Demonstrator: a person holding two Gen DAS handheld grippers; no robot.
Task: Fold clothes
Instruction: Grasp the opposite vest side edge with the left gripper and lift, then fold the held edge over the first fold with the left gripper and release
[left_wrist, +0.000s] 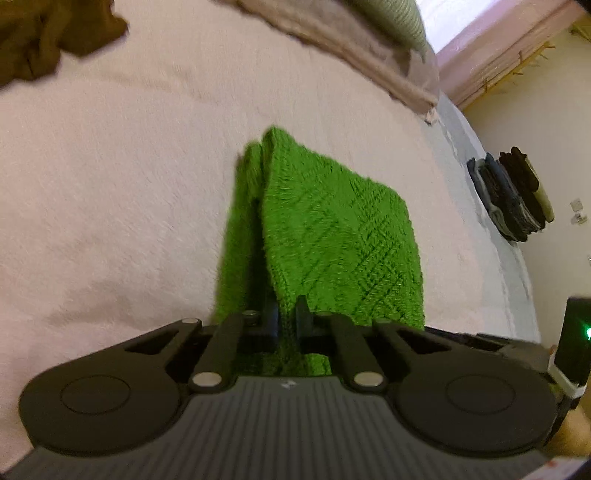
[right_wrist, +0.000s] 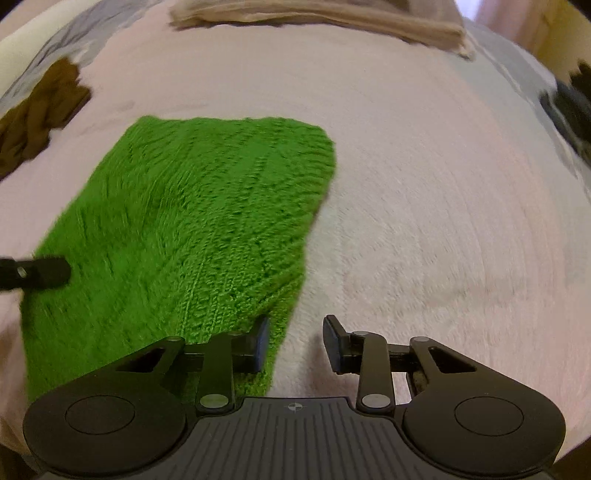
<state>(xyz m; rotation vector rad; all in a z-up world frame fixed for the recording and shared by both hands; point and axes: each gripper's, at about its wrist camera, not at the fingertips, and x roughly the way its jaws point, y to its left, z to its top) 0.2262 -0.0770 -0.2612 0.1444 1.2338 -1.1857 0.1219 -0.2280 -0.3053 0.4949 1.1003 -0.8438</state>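
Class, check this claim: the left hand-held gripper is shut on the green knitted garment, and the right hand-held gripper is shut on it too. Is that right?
Not quite. The left hand-held gripper is shut on the green knitted garment, but the right wrist view shows the right hand-held gripper open, gripping nothing.

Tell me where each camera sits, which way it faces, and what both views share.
Left wrist: on the left gripper, looking along jaws shut on the green knit, bed beyond; a bit of the person's hand at lower right.
Right wrist: on the right gripper, jaws open at the knit's edge, looking across the bed; the left gripper's tip enters at left.
Shared: green knit, brown garment, pink blanket.
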